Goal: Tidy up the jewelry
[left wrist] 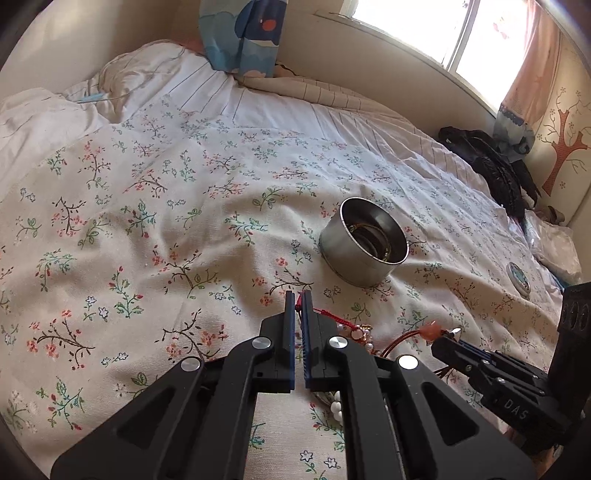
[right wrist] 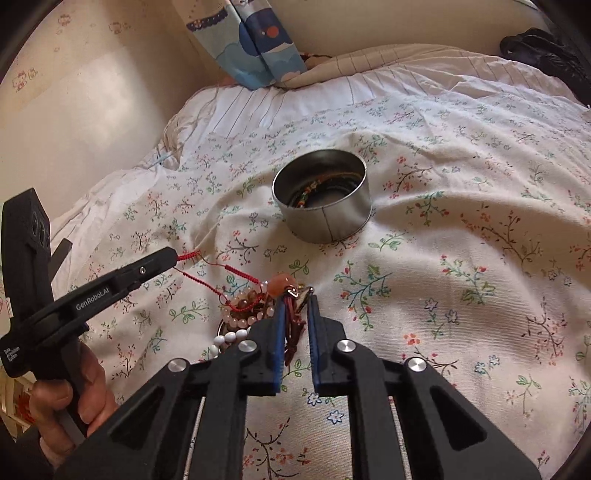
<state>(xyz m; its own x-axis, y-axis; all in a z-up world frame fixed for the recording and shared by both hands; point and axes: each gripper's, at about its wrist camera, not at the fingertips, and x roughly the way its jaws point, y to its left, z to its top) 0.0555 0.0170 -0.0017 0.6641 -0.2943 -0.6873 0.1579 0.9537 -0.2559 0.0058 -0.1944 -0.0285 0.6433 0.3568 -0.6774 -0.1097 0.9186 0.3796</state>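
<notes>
Likely untangling: left gripper (left wrist: 298,295) pinches the red cord (right wrist: 188,255), right gripper (right wrist: 297,295) clamps a brown cord (right wrist: 295,325), tin (right wrist: 321,199) waiting mid-frame.

Home bedroom: floral-sheeted bed (left wrist: 147,206), curtained window (left wrist: 461,33)

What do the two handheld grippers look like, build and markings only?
Both are matte black plastic linkages with round silver pivot pins. The left gripper and right gripper have blue ribbed pads lining the fingers. White "GenRobot.AI" lettering runs along the left one; "DAS" is embossed on the right one. The bare left hand wraps a black handle. No cables visible.
</notes>
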